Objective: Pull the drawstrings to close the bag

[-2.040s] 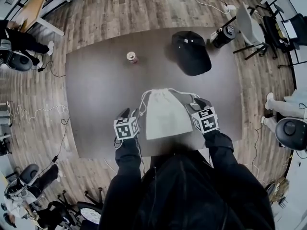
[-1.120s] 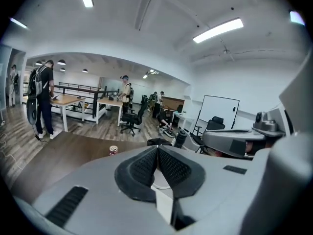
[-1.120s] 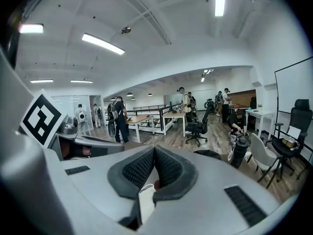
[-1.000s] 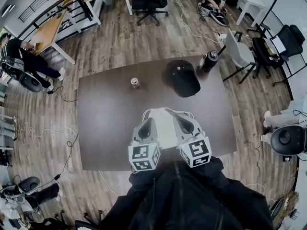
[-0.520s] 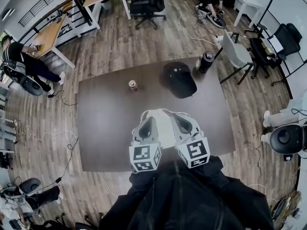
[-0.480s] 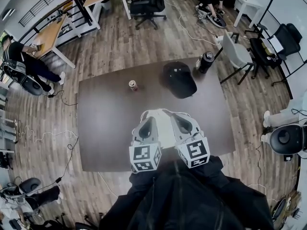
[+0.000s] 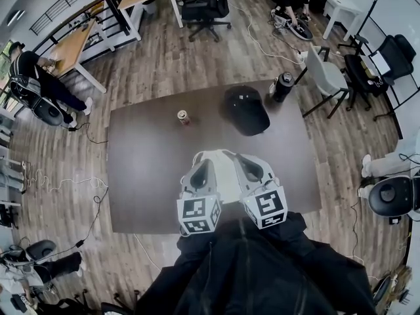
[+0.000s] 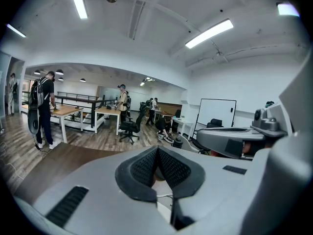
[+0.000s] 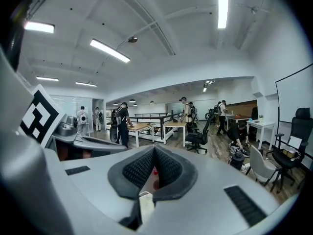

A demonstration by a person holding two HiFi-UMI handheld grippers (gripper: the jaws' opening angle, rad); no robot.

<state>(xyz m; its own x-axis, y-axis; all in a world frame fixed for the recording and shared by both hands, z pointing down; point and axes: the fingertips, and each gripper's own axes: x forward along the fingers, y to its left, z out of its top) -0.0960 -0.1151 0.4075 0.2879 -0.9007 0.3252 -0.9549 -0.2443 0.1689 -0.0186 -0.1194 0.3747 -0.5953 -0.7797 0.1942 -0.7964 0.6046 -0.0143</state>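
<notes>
The pale cloth drawstring bag [image 7: 223, 170] lies flat on the dark table [image 7: 144, 169], its white cords [image 7: 211, 153] looped at the far end. Both grippers are lifted high above it, close to the head camera, and hide its sides. My left gripper [image 7: 202, 167] stands over the bag's left part and my right gripper [image 7: 241, 161] over its right. In the left gripper view the left gripper [image 8: 157, 153] has its ribbed pads together, pointing across the room. In the right gripper view the right gripper [image 9: 154, 153] is likewise shut. I see no cord pinched in either.
A black cap [image 7: 246, 110] lies at the table's far right, and a small can [image 7: 184, 117] stands at the far middle. A dark bottle [image 7: 282, 86] and a white chair [image 7: 325, 71] are past the far right corner. People stand at desks beyond.
Two seconds ago the grippers lay low at the bag's left and right sides. They have since risen and come together above it. Over the last half second almost nothing moved.
</notes>
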